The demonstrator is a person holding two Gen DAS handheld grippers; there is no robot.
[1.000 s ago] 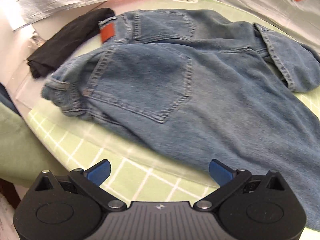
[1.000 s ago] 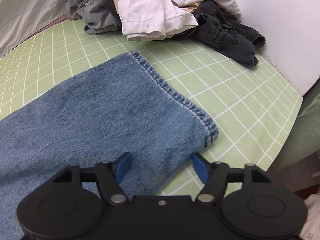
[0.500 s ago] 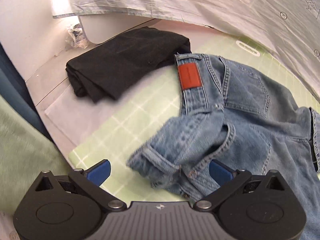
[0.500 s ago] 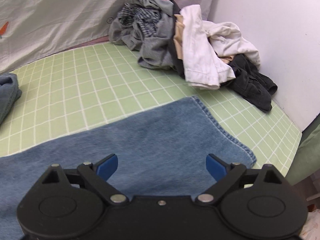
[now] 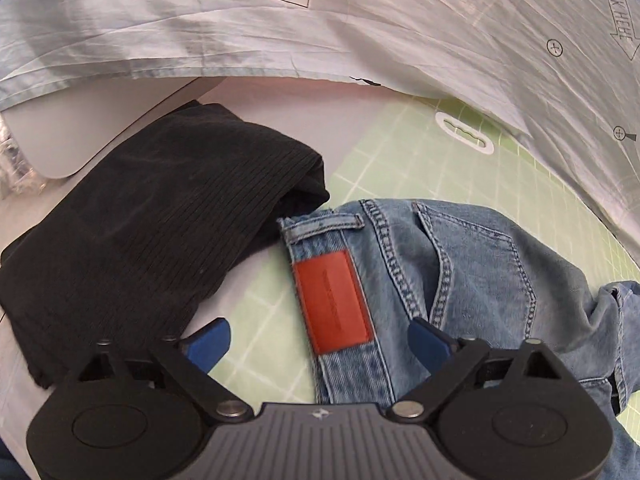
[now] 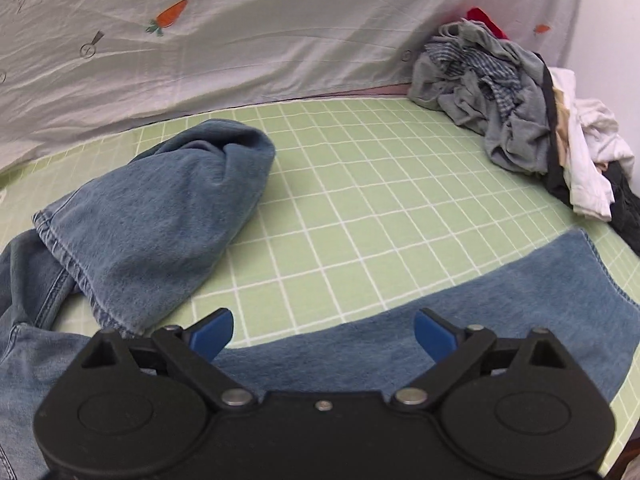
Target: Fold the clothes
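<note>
- While my left claw (image 5: 318, 338) is hovering with its blue fingers (image 5: 210, 340) spread wide and holding nothing, the waistband of the jeans (image 5: 460, 280) is lying right between them, its red patch (image 5: 332, 300) facing up.
- Just to the left of that waistband, a folded black garment (image 5: 132, 232) is resting on the pale edge of the worktop, its corner almost touching the denim.
- Behind both, a wrinkled white sheet (image 5: 360, 32) with printed arrows is hanging down to the green grid mat (image 5: 400, 148).
- My right claw (image 6: 323, 332) is likewise gaping open and gripping nothing, poised over one flat trouser leg (image 6: 460, 332) of the jeans.
- Only the right view is showing the other leg (image 6: 160, 220) bunched and doubled back on the mat (image 6: 360, 200), and the heap of unfolded clothes (image 6: 516, 120) far off by the wall.
- Only the left view is showing the black garment and the patch.
</note>
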